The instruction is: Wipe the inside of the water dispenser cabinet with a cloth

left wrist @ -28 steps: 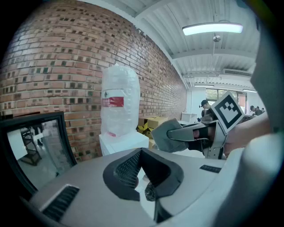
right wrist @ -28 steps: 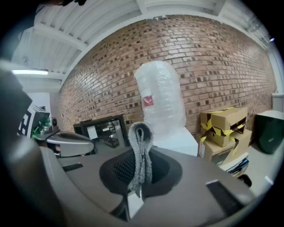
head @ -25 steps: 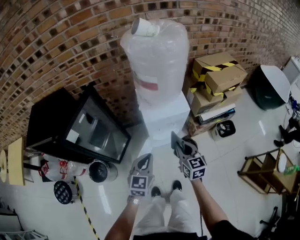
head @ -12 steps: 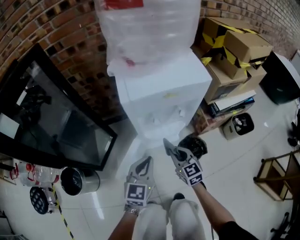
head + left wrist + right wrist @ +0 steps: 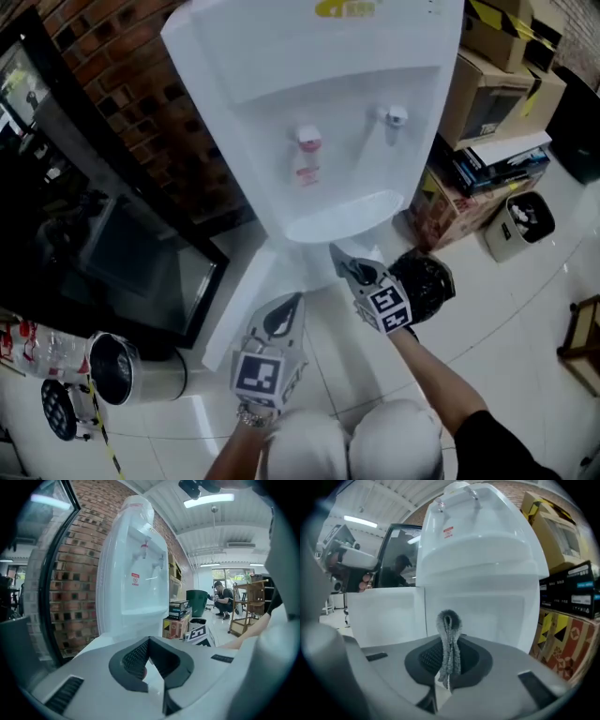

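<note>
The white water dispenser (image 5: 319,103) stands against the brick wall, its two taps and drip tray facing me. Below the tray a white panel (image 5: 246,302) angles out to the left, like an open cabinet door; the inside is hidden. My right gripper (image 5: 337,257) points at the lower front just under the tray and is shut on a grey cloth (image 5: 449,641), a folded strip standing up between its jaws. My left gripper (image 5: 287,307) sits lower left beside the white panel, jaws together with nothing in them. In the left gripper view the dispenser (image 5: 136,573) rises beyond that gripper (image 5: 149,667).
A black glass-fronted cabinet (image 5: 94,234) stands close on the left, with a metal cylinder (image 5: 117,367) on the floor before it. Stacked cardboard boxes (image 5: 497,84) and a small bin (image 5: 521,221) crowd the right. A person (image 5: 224,599) crouches far off.
The head view has dropped and closed in on the dispenser, so the bottle has left the frame. Both grippers have come nearer the dispenser's lower front. Their jaws have not changed.
</note>
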`<act>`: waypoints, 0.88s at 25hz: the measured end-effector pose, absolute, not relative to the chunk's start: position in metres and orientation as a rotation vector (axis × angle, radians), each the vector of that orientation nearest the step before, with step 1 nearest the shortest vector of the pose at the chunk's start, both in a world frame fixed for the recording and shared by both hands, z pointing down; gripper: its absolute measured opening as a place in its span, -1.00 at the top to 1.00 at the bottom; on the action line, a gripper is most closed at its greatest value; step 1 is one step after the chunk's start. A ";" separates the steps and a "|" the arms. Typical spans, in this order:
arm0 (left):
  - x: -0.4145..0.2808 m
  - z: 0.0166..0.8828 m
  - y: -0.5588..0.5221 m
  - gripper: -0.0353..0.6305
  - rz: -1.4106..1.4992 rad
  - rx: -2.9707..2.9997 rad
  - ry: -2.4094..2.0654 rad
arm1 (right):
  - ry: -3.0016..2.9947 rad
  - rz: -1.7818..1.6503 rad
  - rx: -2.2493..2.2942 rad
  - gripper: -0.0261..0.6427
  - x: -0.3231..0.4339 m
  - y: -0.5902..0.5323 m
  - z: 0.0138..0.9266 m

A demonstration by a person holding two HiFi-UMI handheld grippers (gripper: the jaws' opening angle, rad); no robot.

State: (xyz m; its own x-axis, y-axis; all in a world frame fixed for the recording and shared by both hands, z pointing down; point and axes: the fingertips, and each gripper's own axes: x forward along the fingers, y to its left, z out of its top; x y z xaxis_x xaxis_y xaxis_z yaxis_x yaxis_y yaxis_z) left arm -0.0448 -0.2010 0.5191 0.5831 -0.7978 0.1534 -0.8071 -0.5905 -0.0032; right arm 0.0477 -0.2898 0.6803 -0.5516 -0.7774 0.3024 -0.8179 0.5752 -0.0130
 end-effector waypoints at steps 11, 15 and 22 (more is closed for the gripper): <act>-0.046 0.551 -0.196 0.89 0.269 2.700 -1.382 | -2.637 0.046 1.315 0.86 0.001 -0.368 0.672; -0.046 0.550 -0.200 0.89 0.289 2.723 -1.433 | -2.674 -0.008 1.253 0.86 -0.016 -0.381 0.660; -0.046 0.553 -0.198 0.89 0.295 2.709 -1.425 | -2.593 0.072 1.095 0.86 -0.032 -0.382 0.713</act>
State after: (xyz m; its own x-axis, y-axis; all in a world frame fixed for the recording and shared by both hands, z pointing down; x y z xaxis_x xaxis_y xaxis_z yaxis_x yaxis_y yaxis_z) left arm -0.0460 -0.1979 0.5534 0.5524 -0.8094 0.1995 -0.8221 -0.5685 -0.0301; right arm -0.0324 -0.3818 0.7132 -0.6525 -0.6895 0.3143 -0.7058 0.7040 0.0789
